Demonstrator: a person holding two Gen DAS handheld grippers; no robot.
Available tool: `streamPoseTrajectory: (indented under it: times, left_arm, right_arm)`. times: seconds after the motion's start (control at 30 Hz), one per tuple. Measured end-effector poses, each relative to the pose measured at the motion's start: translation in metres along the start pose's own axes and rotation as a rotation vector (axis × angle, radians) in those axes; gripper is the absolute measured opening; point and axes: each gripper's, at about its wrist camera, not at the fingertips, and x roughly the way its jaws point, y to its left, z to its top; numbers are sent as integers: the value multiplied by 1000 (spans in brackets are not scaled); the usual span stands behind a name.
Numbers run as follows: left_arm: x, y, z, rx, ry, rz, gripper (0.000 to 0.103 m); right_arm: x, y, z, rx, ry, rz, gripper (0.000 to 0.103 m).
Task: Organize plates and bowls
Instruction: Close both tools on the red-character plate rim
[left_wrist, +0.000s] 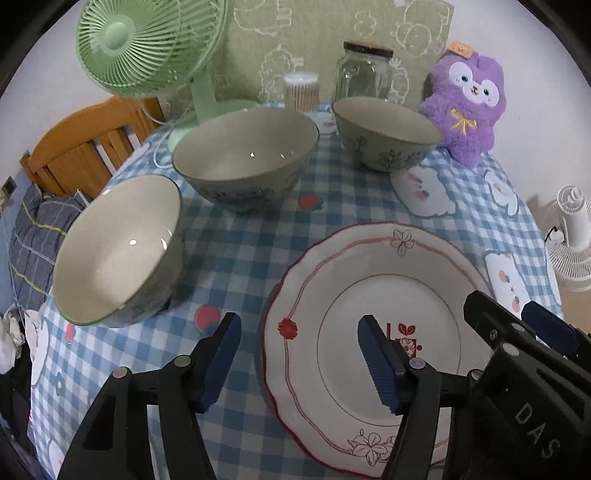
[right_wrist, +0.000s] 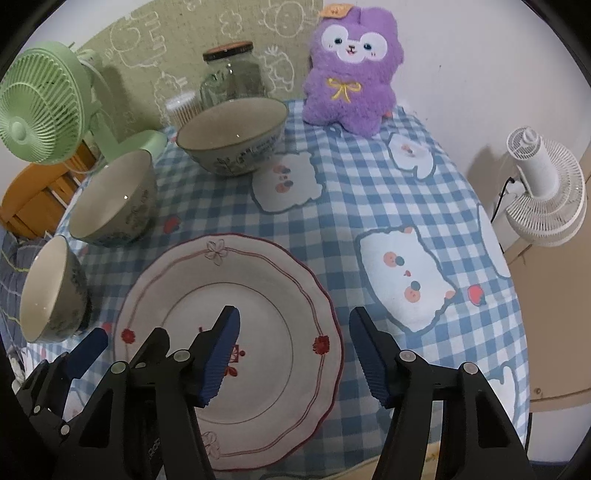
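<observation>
Plates first, judging by where both tools point. From the left wrist camera, the left gripper (left_wrist: 299, 354) hangs with its jaws apart and nothing between the pads; one blue pad sits over the checked tablecloth (left_wrist: 236, 254), the other over the well of the white plate (left_wrist: 369, 295), so the jaws straddle the plate's left scalloped rim. That looks like a set-up for pinching the edge, since a flat plate offers no other hold. A second red rim peeps out beneath it, so this may be two plates already stacked, though I cannot be sure. Three bowls stand apart from one another in an arc behind: a small bowl (left_wrist: 118, 251) nearest on the left, a large bowl (left_wrist: 243, 158) in the middle, and a patterned bowl (left_wrist: 384, 133) at the back right, near the purple plush toy (left_wrist: 465, 103). The right gripper (left_wrist: 517, 325) enters at the lower right, over the plate's far side.

From the right wrist camera, the right gripper (right_wrist: 295, 354) is likewise open and empty, its pads to either side of the plate's (right_wrist: 236, 295) right rim, one over the well and one over the cloth. The left gripper (right_wrist: 118, 339) shows at the lower left, near the opposite rim. Two holds on opposite edges would keep the plate level when lifted. The bowls line the left edge, still unnested. A glass jar (right_wrist: 232, 74) and green fan (right_wrist: 40, 107) stand behind, clear of the work.
</observation>
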Motion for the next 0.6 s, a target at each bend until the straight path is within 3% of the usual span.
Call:
streamPoseTrajectory:
  times: [0.13,0.6]
  left_arm:
    - [9,-2,-2,6,22,3,60]
    - [20,-9,-3,25,43,26,56]
  right_arm:
    - [12,-4,-1,5,25,-8,55]
    - [31,-7,-3,6,60,-2,53]
